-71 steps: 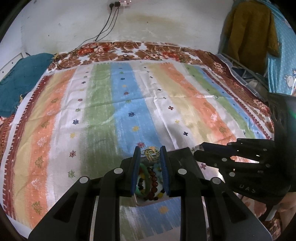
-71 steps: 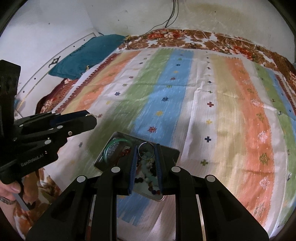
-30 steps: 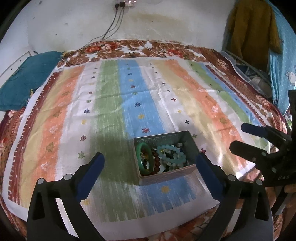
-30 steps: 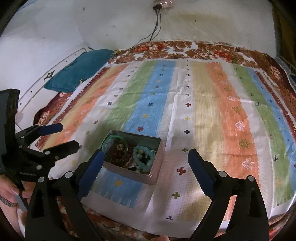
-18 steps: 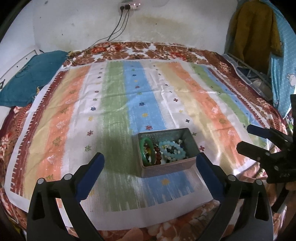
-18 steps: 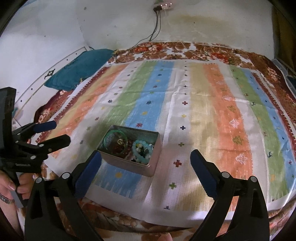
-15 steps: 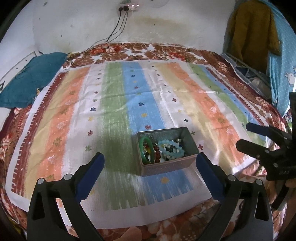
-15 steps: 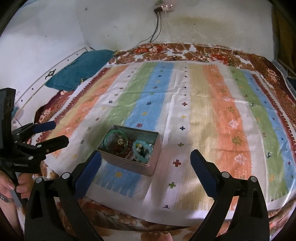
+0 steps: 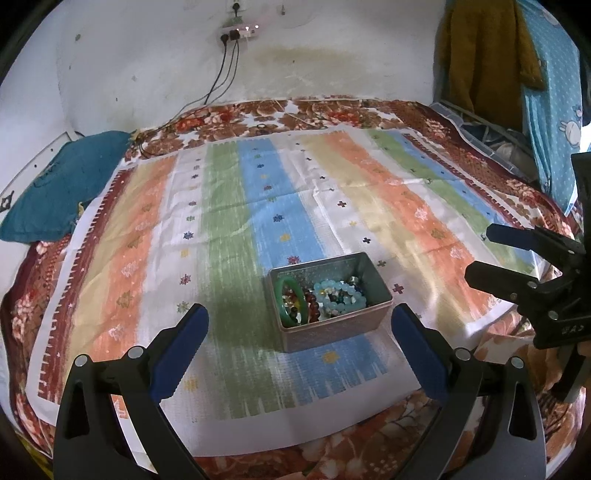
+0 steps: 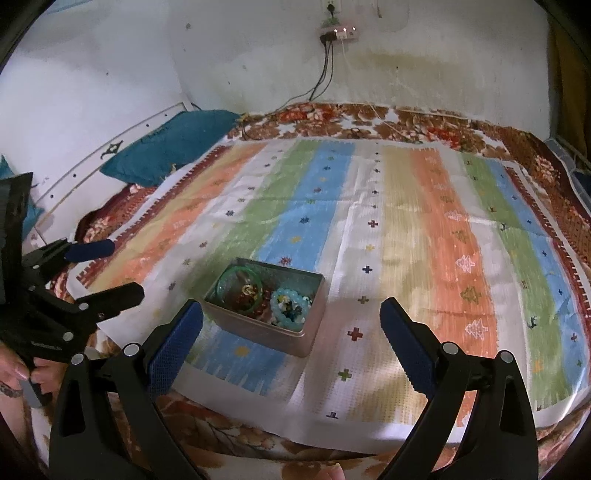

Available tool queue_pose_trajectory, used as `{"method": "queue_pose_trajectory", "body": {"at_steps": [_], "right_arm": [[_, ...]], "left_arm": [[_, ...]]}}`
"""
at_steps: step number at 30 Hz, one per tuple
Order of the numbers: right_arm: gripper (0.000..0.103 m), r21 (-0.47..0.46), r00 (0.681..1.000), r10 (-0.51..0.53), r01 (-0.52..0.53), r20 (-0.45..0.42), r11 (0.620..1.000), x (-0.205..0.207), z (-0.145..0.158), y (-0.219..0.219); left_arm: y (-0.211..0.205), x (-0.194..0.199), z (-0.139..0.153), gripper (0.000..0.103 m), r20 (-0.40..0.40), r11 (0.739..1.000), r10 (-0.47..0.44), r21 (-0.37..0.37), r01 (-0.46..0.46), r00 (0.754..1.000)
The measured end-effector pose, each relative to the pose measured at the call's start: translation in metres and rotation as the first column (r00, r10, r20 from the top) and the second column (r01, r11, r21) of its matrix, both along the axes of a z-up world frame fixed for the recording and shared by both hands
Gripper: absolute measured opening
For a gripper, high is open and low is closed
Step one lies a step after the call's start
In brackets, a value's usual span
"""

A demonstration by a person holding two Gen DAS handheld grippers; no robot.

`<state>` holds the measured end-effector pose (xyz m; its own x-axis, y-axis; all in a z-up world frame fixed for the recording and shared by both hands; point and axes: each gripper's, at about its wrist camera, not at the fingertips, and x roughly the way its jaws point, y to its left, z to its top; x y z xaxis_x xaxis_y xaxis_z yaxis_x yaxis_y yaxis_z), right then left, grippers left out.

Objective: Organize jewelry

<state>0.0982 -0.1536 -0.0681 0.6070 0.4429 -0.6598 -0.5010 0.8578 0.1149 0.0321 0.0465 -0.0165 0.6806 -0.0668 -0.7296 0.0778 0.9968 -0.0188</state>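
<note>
Left wrist view, from left to right: a teal pillow [image 9: 62, 184] lies at the left edge of the frame, on the floral bedspread [image 9: 295, 114] near the wall. A striped cloth [image 9: 229, 236] fills the middle of the frame, spread over the bedspread. The left gripper [image 9: 299, 345] stands at the bottom with its blue-padded fingers [image 9: 181, 347] spread wide and nothing between them. Between and just above the finger pads, a little right of centre, sits a grey metal tin [image 9: 332, 328] on the blue stripe. Inside it a green bangle [image 9: 291, 302] leans at the left end, dark red beads [image 9: 312, 301] lie beside it, and a pale blue bead bracelet [image 9: 338, 295] fills the right part. At the right edge the right gripper [image 9: 480, 254] hangs beyond the cloth's corner, its jaws parted and bare. In the upper right a mustard garment [image 9: 480, 55] hangs beside a blue dotted cloth [image 9: 550, 92].

Right wrist view, left to right: the left gripper [image 10: 125, 269] is at the left edge, jaws apart, with a hand [image 10: 22, 373] on its handle at the lower left. The tin [image 10: 266, 328] sits left of centre, just above the right gripper's [image 10: 291, 336] left pad [image 10: 173, 347], with the bangle [image 10: 238, 284] on the left and the blue bracelet [image 10: 291, 304] on the right. The right gripper's jaws are wide apart and hold nothing. A power strip [image 10: 338, 33] is on the wall [image 10: 443, 62] at top centre.
</note>
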Motion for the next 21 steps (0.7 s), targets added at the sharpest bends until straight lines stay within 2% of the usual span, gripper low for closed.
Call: {"method": "queue_pose_trajectory", "body": {"at_steps": [8,11,21], "right_arm": [[0.097,0.018,0.999,-0.049,0.049,0.008,0.999,-0.003,0.002,-0.009],[0.098,0.016,0.998,-0.055,0.055,0.001,0.998,-0.001,0.001,-0.009],[0.098,-0.019,0.999,-0.048,0.048,-0.002,0.999,0.001,-0.003,-0.003]], "left_arm": [[0.004,0.002,-0.002,0.097,-0.014,1.000,0.012,-0.028,-0.012,1.000],[0.003,0.000,-0.001,0.097,0.007,1.000,0.005,-0.024,-0.005,1.000],[-0.010,0.002,-0.003,0.097,0.002,0.999,-0.005,0.047,0.005,1.000]]}}
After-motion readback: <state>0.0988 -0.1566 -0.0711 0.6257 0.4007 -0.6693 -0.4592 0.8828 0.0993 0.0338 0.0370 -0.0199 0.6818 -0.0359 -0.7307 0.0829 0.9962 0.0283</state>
